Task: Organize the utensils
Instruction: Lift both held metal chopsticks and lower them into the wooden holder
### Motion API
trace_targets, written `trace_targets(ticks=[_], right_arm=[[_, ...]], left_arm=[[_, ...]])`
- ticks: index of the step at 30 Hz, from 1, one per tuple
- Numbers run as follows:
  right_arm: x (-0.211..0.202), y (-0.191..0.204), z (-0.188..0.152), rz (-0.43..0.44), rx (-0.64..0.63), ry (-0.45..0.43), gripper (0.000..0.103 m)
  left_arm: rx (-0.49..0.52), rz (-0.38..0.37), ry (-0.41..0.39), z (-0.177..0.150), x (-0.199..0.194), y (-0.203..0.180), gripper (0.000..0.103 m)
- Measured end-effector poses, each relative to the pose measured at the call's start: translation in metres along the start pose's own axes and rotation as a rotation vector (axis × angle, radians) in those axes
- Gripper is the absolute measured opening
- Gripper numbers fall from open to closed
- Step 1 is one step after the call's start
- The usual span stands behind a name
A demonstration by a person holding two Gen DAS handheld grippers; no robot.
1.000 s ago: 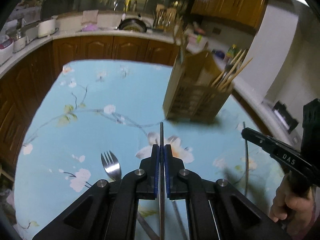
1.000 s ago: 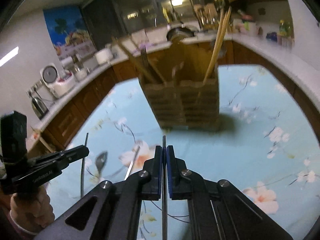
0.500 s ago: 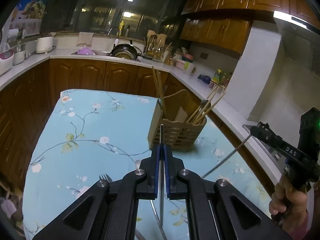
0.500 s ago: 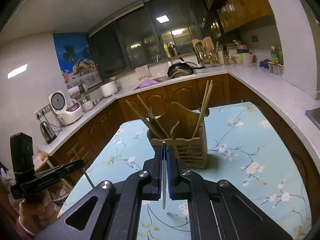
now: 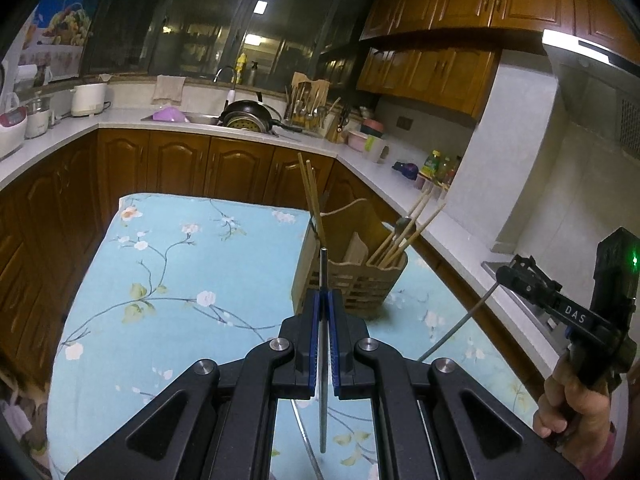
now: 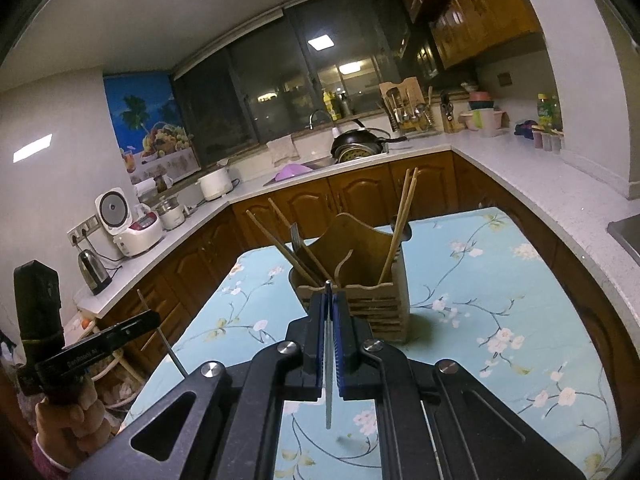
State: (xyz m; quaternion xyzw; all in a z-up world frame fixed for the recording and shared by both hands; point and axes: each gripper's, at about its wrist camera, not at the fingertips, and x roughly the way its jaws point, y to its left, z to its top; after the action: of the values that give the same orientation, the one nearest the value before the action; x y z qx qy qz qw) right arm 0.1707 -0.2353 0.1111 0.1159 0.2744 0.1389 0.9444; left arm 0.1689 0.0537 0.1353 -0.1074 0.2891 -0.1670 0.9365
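Fingers [image 5: 314, 322] of both grippers clamp thin metal rods [image 5: 323, 280], held above the utensil holder [image 5: 352, 276].

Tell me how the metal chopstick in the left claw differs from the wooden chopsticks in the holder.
The metal chopstick is grey and shiny; the wooden chopsticks are pale tan. The metal chopstick is clamped in the shut left claw; the wooden chopsticks stand leaning in the holder, held by nothing. Both are long and thin.
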Motion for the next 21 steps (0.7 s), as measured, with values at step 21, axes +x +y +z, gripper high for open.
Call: trace_targets(ticks=[21], right_arm=[[0.006,-0.013,0.085,-0.055,-0.019,-0.183,0.004]], left_arm=[[0.049,-0.02,-0.235,0.066,0.039,-0.012,0.002]])
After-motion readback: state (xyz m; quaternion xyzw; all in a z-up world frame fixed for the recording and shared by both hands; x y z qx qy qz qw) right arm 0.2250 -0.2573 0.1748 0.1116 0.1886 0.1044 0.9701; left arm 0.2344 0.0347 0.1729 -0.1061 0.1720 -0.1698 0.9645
